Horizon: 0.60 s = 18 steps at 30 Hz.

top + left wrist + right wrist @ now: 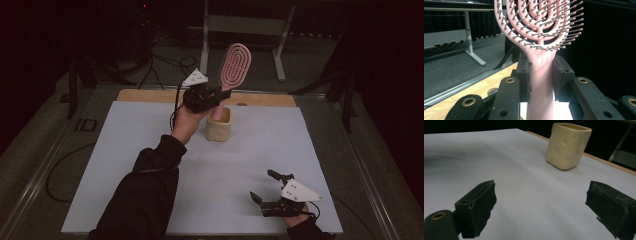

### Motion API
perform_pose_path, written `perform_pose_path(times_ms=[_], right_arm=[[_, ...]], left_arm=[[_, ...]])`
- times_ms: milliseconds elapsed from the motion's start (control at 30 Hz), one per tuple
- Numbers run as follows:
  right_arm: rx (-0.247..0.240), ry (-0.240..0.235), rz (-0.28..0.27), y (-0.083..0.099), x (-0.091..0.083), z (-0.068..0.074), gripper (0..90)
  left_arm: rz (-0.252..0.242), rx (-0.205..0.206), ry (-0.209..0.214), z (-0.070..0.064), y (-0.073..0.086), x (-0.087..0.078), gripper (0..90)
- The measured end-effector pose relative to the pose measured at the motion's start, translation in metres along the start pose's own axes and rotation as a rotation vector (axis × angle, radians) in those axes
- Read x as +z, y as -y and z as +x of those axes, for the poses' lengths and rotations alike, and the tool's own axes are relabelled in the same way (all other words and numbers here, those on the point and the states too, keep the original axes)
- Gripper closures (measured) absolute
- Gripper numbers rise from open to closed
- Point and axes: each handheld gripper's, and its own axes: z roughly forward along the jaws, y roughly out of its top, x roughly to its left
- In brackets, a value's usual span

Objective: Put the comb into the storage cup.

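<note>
Hairbrush (235,66), pink with an oval slotted head, is standing up out of the left gripper (220,95), whose 2 black jaws are pressing on its handle from both sides. In the left gripper view the hairbrush (541,40) is rising straight ahead of the camera, its bristle rows fanning above the jaws, and the handle is running down between the left gripper (541,75) jaws and out of the bottom of the view. Just below the gripper, the lower end of the handle is dipping into a cream cup (218,125); whether it is touching the cup's inside I cannot tell.

The right gripper (265,187) is sitting low near the front of the table, well apart from the left one, with its jaws spread wide and nothing between them. In the right gripper view the cream cup (567,145), dimpled on its sides, is standing ahead and slightly right of the right gripper (544,205).

A white sheet (150,150) is covering most of the table, and a strip of bare wooden tabletop (145,95) is showing beyond the left gripper. The room is lying dim, with grey carpet (310,60), a white table frame (245,25) and loose cables (160,60) beyond the table.
</note>
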Motion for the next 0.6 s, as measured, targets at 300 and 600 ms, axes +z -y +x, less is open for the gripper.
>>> perform_pose_path(times_ms=[300,600], right_arm=[[-0.002,-0.004,0.001,0.0,0.0,0.0,8.5],[-0.001,-0.004,0.001,0.0,0.0,0.0,8.5]], left_arm=[[-0.051,0.023,0.02,0.01,0.004,0.005,70.6],[-0.059,0.026,0.024,0.019,0.016,0.015,70.6]])
